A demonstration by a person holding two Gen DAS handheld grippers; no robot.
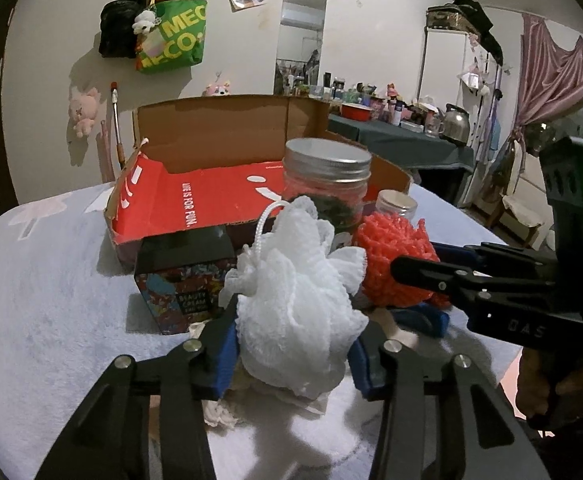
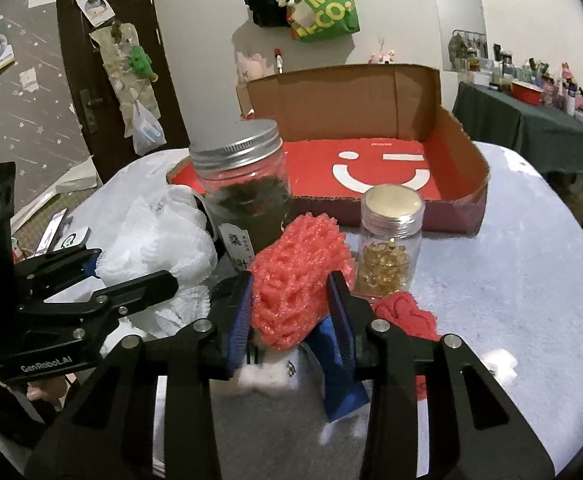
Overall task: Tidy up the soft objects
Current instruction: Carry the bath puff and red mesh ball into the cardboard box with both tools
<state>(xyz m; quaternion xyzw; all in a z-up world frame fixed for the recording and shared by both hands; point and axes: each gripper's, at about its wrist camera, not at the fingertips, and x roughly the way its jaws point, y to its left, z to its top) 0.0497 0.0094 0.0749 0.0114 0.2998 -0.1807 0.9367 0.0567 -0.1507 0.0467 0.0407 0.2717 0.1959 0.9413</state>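
A white mesh bath puff [image 1: 295,308] with a cord loop sits between the blue pads of my left gripper [image 1: 291,344], which is shut on it just above the pale blue tablecloth. Beside it, to the right, a red mesh puff [image 2: 295,272] is squeezed between the blue pads of my right gripper [image 2: 289,312]. The right gripper [image 1: 407,292] comes in from the right in the left wrist view, with the red puff [image 1: 395,248] in its fingers. In the right wrist view the left gripper [image 2: 131,268] holds the white puff [image 2: 159,232] at the left. An open cardboard box with a red inside [image 2: 463,148] stands behind both.
A tall tea jar [image 2: 243,184] and a small jar of golden capsules [image 2: 391,240] stand between the puffs and the box [image 1: 211,200]. A patterned cream box [image 1: 183,280] stands at the left, and a red cloth [image 2: 403,312] lies at the right. A hand [image 1: 555,388] grips the right handle.
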